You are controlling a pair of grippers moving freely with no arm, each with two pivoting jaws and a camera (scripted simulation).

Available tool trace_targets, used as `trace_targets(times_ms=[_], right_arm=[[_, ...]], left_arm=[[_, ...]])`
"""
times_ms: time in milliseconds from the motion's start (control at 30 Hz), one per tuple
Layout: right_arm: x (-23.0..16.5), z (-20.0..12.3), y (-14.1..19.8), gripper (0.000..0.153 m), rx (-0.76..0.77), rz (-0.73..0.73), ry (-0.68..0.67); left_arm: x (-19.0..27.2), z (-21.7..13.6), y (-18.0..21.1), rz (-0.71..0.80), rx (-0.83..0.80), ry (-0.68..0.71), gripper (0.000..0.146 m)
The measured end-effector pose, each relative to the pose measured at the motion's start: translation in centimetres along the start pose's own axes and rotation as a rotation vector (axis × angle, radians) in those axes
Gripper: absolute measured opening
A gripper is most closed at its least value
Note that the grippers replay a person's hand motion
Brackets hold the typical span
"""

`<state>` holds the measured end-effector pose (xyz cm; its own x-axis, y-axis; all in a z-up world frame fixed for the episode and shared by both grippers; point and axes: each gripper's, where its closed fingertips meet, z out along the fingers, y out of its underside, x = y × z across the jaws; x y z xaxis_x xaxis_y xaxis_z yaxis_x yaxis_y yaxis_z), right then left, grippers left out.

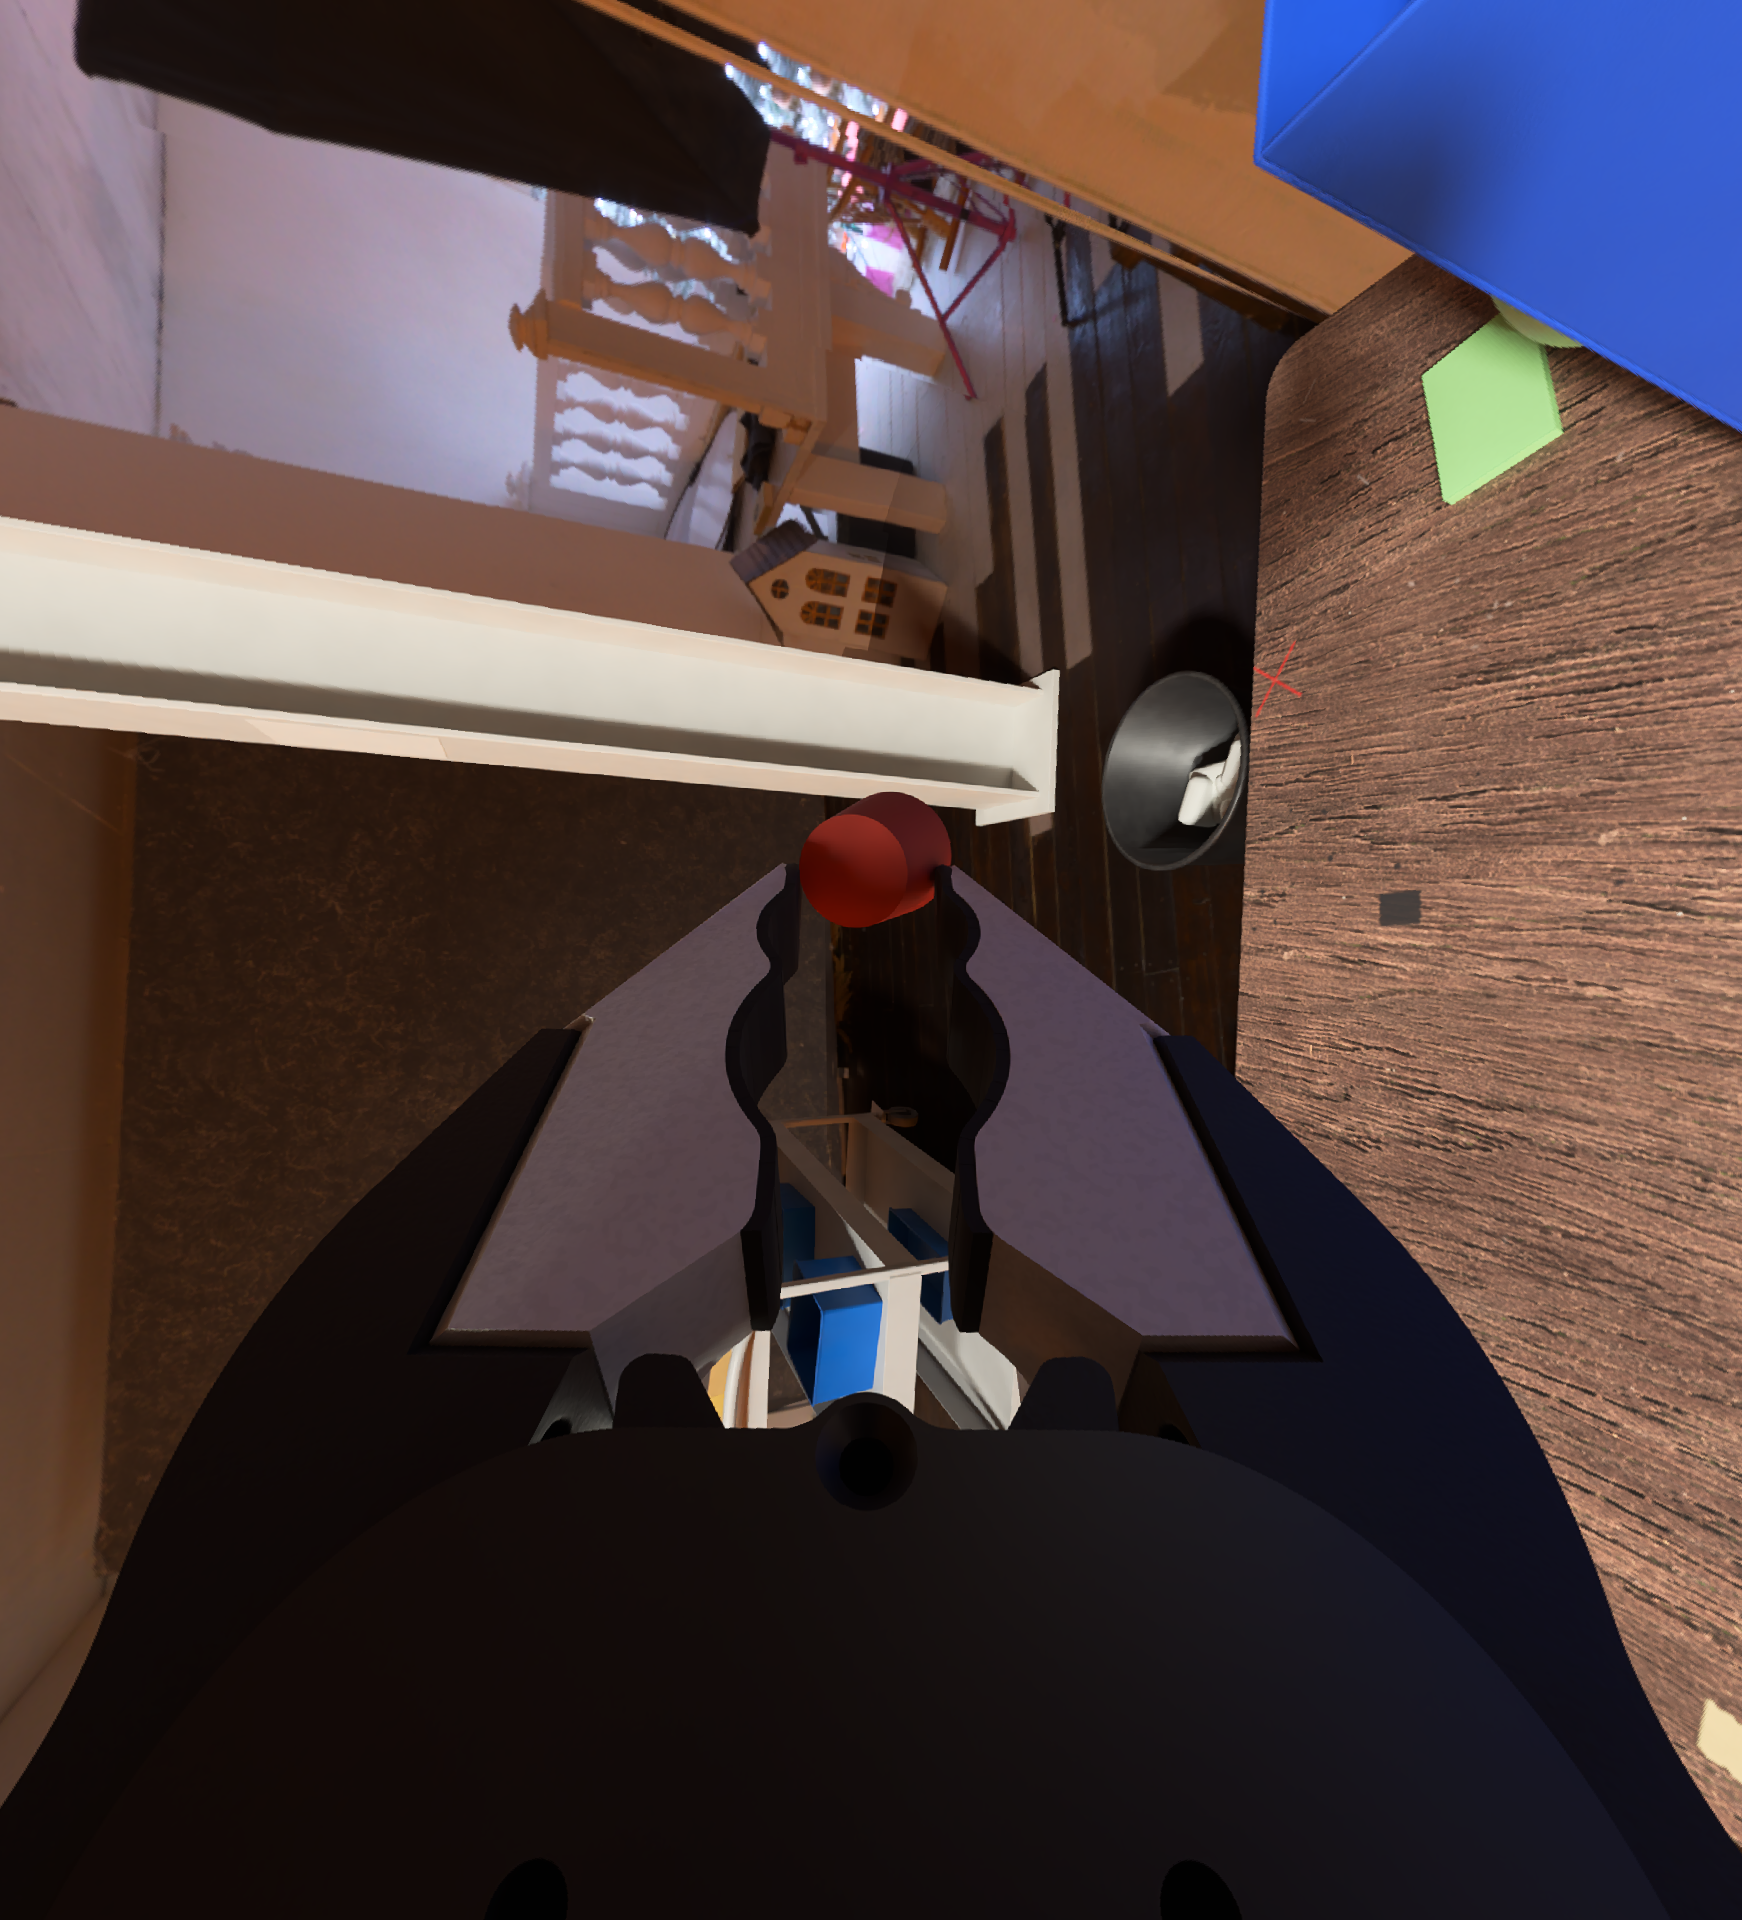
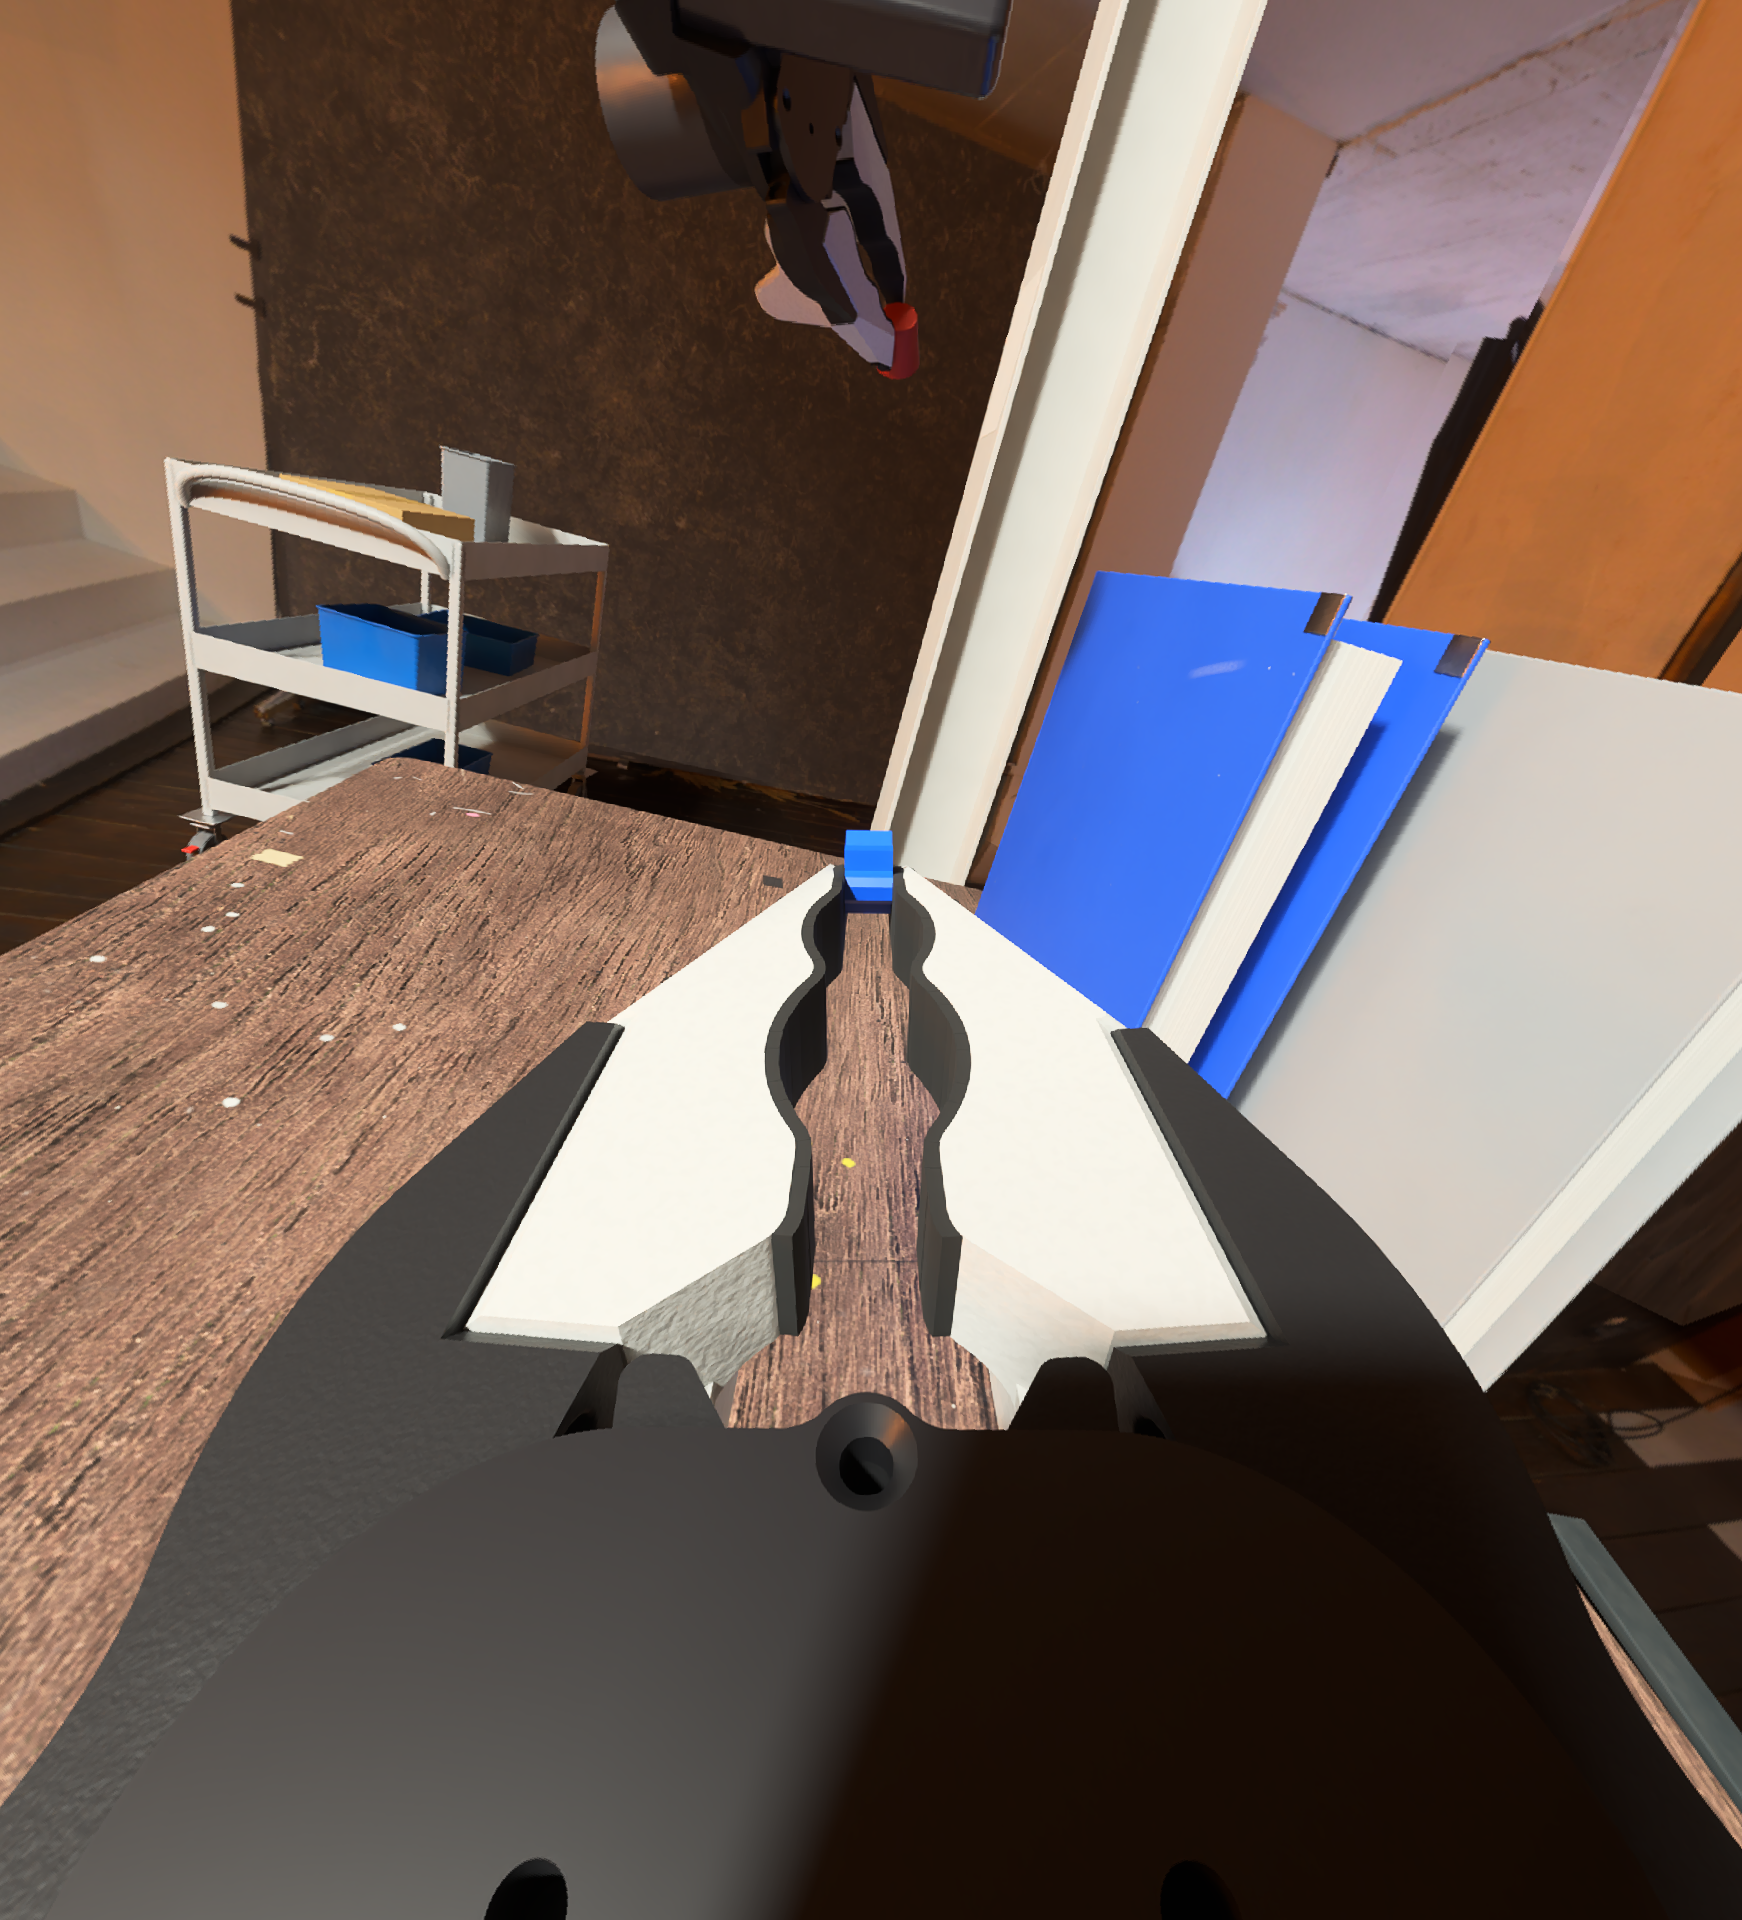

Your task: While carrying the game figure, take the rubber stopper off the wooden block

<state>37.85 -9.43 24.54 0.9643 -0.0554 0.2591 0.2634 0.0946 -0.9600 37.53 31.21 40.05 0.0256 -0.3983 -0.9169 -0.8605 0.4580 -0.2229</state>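
Left wrist view | left gripper (image 1: 867, 883) pinches red rubber stopper (image 1: 872, 857); right gripper (image 2: 867, 883) pinches blue game figure (image 2: 868, 868)

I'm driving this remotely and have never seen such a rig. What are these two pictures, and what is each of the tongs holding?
Each picture comes from a camera mounted on one of two tongs, looking forward along its two fingers.

The left wrist view is rolled sideways, so the wooden table runs down its right edge. The left tongs are shut on a red rubber stopper, held in the air off the table. The right wrist view shows those same tongs from afar, hanging above with the stopper.

The right tongs pinch a small blue piece at their tips, likely the game figure.

On the table: a large blue book standing up, a green block, and a small tan piece, possibly the wooden block.
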Motion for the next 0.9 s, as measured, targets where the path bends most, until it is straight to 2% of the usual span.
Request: trace_targets(times_ms=[333,600,900], right_arm=[[0.7,-1.2,0.6,0.007,-0.03,-0.027,0.058],[-0.3,-4.2,4.6,0.007,-0.096,0.074,0.137],[-1.2,-4.2,7.0,0.007,-0.13,0.07,0.139]], left_arm=[[-1.2,-1.1,0.9,-0.044,0.016,-0.021,0.025],[-2.2,-2.1,1.0,-0.049,0.031,-0.061,0.025],[-2.6,-2.6,0.1,-0.008,0.0,-0.073,0.025]])
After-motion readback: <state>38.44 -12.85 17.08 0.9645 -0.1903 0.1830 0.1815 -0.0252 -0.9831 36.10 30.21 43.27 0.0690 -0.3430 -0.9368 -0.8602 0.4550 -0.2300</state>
